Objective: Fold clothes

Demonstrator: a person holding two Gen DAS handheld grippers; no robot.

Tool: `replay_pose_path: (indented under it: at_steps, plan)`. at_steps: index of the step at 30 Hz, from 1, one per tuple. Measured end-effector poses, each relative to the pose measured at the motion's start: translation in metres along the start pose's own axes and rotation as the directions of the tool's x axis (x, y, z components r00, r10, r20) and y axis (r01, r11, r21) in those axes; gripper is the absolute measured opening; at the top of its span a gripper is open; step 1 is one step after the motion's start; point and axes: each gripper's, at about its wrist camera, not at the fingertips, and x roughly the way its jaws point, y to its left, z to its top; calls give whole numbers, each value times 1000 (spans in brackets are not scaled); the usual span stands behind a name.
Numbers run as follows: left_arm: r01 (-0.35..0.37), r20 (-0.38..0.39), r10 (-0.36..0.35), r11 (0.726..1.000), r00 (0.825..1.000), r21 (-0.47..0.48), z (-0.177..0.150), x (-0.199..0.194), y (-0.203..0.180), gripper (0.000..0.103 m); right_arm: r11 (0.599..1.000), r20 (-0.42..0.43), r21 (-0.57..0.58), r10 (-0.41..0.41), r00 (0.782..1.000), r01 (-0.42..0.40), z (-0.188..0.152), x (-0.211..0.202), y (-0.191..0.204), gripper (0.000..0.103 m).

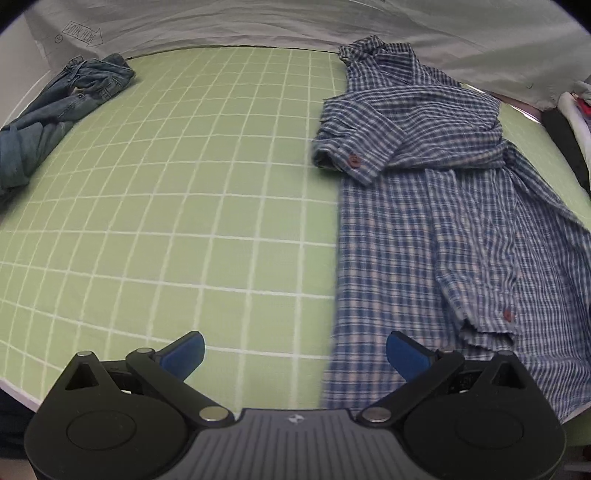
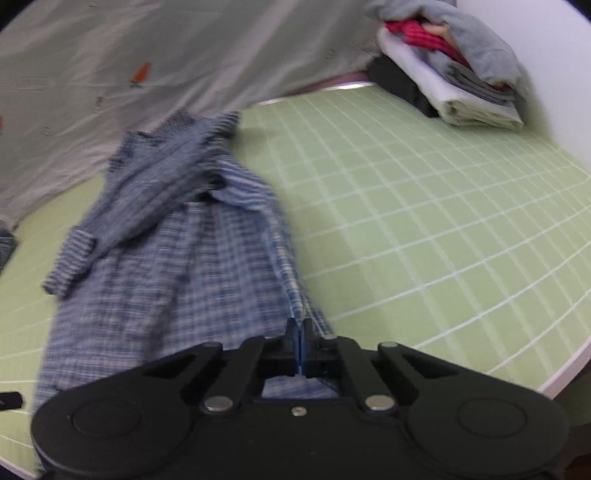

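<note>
Green grid mat [image 1: 184, 221], grey backdrop sheet [image 1: 258, 22]

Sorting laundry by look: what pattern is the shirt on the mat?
Blue-and-white plaid shirt with reddish buttons; clearest in the left wrist view.

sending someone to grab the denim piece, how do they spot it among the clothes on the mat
Start at the green gridded mat and go to its far corner, across the bare grid from the blue plaid shirt. The crumpled denim garment lies there along the mat's edge. It is plain faded blue with no checks, and is bunched up rather than spread flat.
</note>
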Motion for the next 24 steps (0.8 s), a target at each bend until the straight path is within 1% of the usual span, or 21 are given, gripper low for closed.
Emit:
replay_pose_path:
  at_steps: [3,7,10,12,14,17,18,20,23,24]
  plan:
    - [12,8,-13,1000,1000,15,1,-4,19,103,996,9,17,82,997,-82,-7,-7,35,1]
    - [13,8,-13,999,1000,37,2,-7,47,103,983,-2,-1,186,983,-186,-19,-7,89,1]
    - [3,5,-4,999,1000,48,3,-6,67,103,973,-32,-37,227,973,-229,-32,1,126,1]
    - [-3,-1,3,999,1000,48,1,-4,80,103,970,-59,-33,240,969,-242,-42,9,141,1]
    - [-9,-8,9,999,1000,44,-1,-3,92,103,967,-90,19,253,963,-252,-52,20,146,2]
    - [-15,-10,16,999,1000,37,-3,-3,105,103,971,-105,69,235,966,-228,-62,25,146,3]
    - [-16,-10,17,999,1000,36,-3,-3,108,103,971,-95,82,231,968,-224,-63,23,145,4]
    - [-11,-14,11,999,1000,40,-2,-2,111,103,970,-62,106,227,972,-220,-61,14,140,11]
    - [7,-21,-6,999,1000,54,-1,1,108,103,964,12,152,219,976,-218,-54,-2,130,19]
    - [15,-23,-14,998,1000,61,0,2,106,103,963,34,164,211,977,-213,-51,-8,126,20]
